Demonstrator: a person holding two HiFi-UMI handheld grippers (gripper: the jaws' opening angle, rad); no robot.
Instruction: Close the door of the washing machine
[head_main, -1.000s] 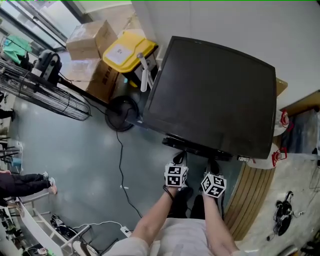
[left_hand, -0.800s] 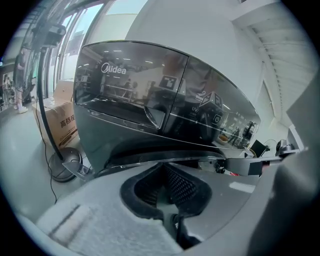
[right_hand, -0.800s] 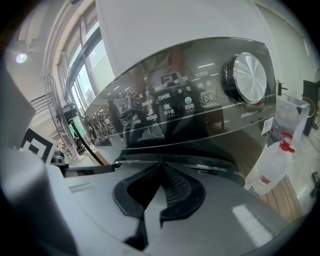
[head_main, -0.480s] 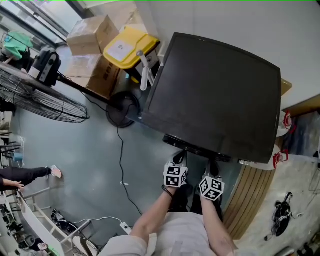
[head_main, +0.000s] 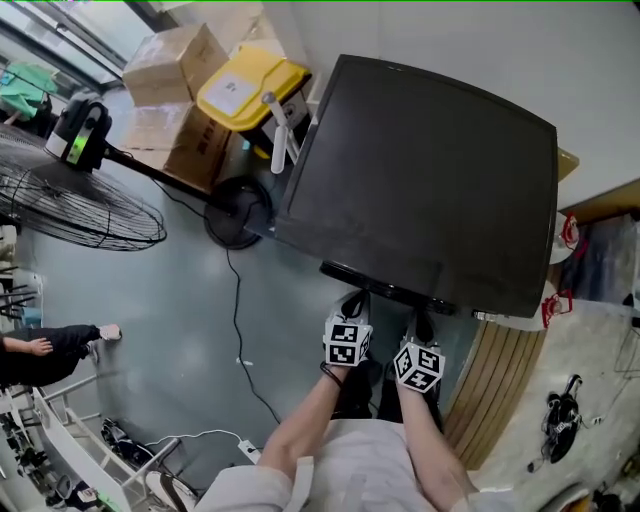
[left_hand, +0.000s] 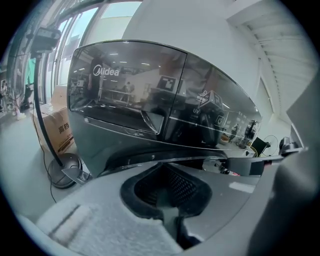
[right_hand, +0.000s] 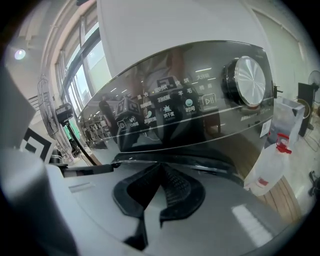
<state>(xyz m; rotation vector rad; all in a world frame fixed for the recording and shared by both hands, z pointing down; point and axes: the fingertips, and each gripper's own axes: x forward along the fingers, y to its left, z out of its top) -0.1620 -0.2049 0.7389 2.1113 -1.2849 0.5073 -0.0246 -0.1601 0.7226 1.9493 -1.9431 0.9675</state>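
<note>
The dark grey washing machine (head_main: 425, 180) fills the middle of the head view, seen from above. Its door (head_main: 385, 287) shows only as a dark curved rim jutting from the front edge; how far it stands from the front I cannot tell. My left gripper (head_main: 354, 303) and right gripper (head_main: 424, 326) are side by side with their tips at that rim, both shut and empty. In the left gripper view the shut pads (left_hand: 170, 192) face the detergent drawer (left_hand: 125, 112). Over in the right gripper view the shut pads (right_hand: 167, 192) sit under the control panel and its dial (right_hand: 248, 75).
Left of the machine stand a yellow-lidded bin (head_main: 240, 85), cardboard boxes (head_main: 170, 65) and a standing fan (head_main: 75, 195) with its round base (head_main: 237, 212). A cable (head_main: 238, 330) runs over the floor. Wooden slats (head_main: 500, 380) and a red-capped plastic bottle (right_hand: 270, 165) lie right.
Both grippers stay at the machine's front, shut as before. The head view has shifted slightly, and a person's foot at the far left has moved.
</note>
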